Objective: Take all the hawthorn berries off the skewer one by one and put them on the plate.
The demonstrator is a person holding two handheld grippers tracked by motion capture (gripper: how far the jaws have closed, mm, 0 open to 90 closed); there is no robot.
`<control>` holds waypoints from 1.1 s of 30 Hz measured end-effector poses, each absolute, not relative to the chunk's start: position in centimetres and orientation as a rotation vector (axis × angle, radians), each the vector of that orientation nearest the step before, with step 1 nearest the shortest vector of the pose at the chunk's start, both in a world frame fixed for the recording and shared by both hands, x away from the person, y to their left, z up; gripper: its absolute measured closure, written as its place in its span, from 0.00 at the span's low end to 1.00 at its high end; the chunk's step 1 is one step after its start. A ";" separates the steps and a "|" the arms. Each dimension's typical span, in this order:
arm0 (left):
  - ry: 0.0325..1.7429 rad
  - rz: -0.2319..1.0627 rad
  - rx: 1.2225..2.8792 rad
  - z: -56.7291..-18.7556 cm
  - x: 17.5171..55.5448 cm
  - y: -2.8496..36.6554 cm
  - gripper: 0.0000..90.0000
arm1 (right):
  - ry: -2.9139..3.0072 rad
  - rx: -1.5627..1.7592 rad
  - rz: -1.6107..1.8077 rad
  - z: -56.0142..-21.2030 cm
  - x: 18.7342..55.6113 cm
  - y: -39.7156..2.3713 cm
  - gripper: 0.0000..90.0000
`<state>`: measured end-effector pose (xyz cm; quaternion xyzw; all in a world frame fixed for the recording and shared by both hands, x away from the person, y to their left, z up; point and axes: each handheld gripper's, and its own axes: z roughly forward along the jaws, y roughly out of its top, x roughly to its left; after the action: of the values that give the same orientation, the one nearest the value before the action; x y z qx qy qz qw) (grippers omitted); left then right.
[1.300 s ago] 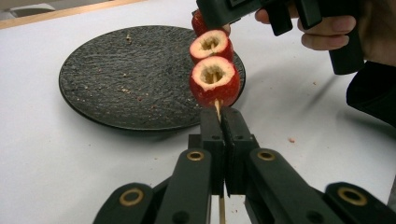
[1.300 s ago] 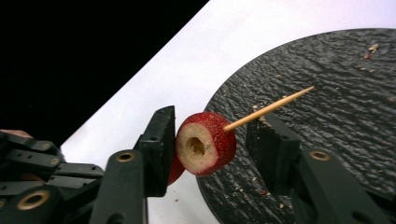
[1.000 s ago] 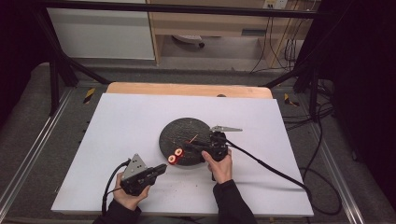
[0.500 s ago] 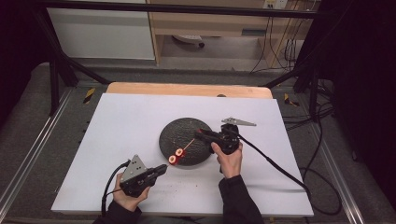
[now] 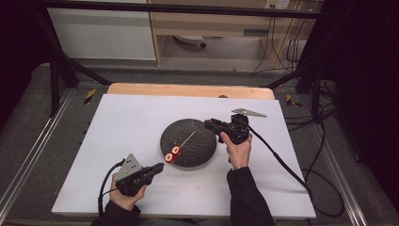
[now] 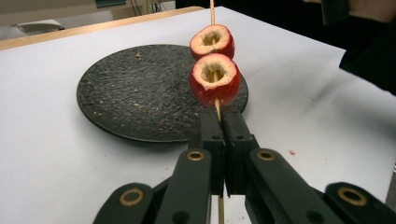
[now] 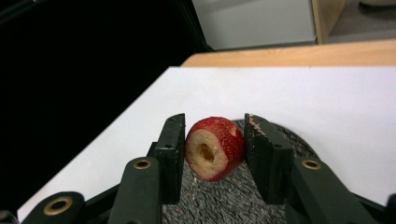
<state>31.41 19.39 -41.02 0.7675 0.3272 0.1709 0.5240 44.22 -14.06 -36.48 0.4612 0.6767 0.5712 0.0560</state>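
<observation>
Cored red fruit piece [image 7: 215, 147] sits clamped between the right tool's [image 5: 212, 124] jaws, held in the air above the far right edge of the dark round plate [image 5: 197, 136], its hollow centre facing the camera in the right gripper view. The skewer [image 6: 212, 9] is pinched at its lower end by the left tool [image 5: 159, 166], jaws tight together on the stick; two fruit pieces [image 6: 215, 84] are already threaded near that end, over the plate's near rim, with the bare point slanting up across the plate. Risks, as judged: the grip on the fruit is at its rounded sides, so a squeeze or a nudge could spin or pop it out onto the white counter [image 5: 117, 122]. The core hole must meet a thin point; if misaligned, the tip would stab flesh or skid off. The stick is held at one end only, so push force could bend it or swing it in the jaws, and the threaded pieces could slide.
</observation>
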 end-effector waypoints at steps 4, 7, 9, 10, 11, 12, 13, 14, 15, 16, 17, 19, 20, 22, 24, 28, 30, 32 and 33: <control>0.801 0.419 1.836 -41.0 31.8 19.9 0.98 | 2.109 1.419 1.686 -38.4 44.8 -12.9 0.68; 0.821 0.420 1.834 -41.2 32.1 20.3 0.98 | 2.158 1.444 1.647 -40.2 45.2 -11.8 0.67; 0.828 0.420 1.830 -41.1 32.1 20.4 0.98 | 2.188 1.471 1.614 -41.4 45.5 -11.2 0.67; 0.827 0.421 1.829 -41.1 32.2 20.4 0.98 | 2.198 1.476 1.596 -42.0 45.6 -11.0 0.67; 0.828 0.422 1.828 -41.1 32.2 20.4 0.98 | 2.210 1.486 1.583 -42.5 45.7 -10.7 0.68; 0.829 0.419 1.827 -41.1 32.2 20.4 0.98 | 2.221 1.490 1.570 -42.9 45.7 -10.5 0.67; 0.828 0.418 1.829 -41.1 32.2 20.4 0.98 | 2.230 1.496 1.552 -43.3 45.7 -10.4 0.67; 0.827 0.419 1.829 -41.1 32.2 20.4 0.98 | 2.233 1.495 1.533 -43.6 45.7 -10.3 0.67; 0.826 0.420 1.831 -41.1 32.2 20.4 0.98 | 2.241 1.498 1.515 -43.9 45.7 -10.1 0.67; 0.825 0.421 1.829 -41.1 32.1 20.4 0.98 | 2.251 1.499 1.505 -44.2 45.8 -10.0 0.67; 0.826 0.420 1.830 -41.1 32.2 20.4 0.98 | 2.257 1.498 1.495 -44.5 45.7 -9.9 0.67; 0.828 0.417 1.829 -41.1 32.2 20.3 0.98 | 2.274 1.496 1.475 -44.9 45.8 -9.7 0.67; 0.827 0.418 1.830 -41.1 32.2 20.3 0.98 | 2.284 1.490 1.466 -45.1 45.8 -9.7 0.67; 0.825 0.420 1.828 -41.0 32.1 20.4 0.98 | 2.291 1.484 1.453 -45.3 45.8 -9.6 0.67; 0.824 0.421 1.827 -41.0 32.1 20.4 0.98 | 2.292 1.481 1.447 -45.5 45.8 -9.6 0.67; 0.823 0.418 1.830 -41.1 32.1 20.2 0.98 | 2.291 1.468 1.444 -45.4 45.7 -9.6 0.63; 0.822 0.419 1.830 -41.0 32.1 20.3 0.98 | 2.296 1.451 1.445 -45.1 45.6 -9.7 0.59; 0.822 0.418 1.829 -41.0 32.1 20.3 0.98 | 2.293 1.426 1.464 -44.6 45.3 -9.8 0.53; 0.825 0.415 1.828 -41.0 32.1 20.2 0.98 | 2.291 1.411 1.479 -44.3 45.1 -9.9 0.50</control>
<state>32.11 20.24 -41.04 0.7625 0.3440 0.1733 0.5198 45.14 -9.88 -44.34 0.4593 0.7457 0.4814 0.0358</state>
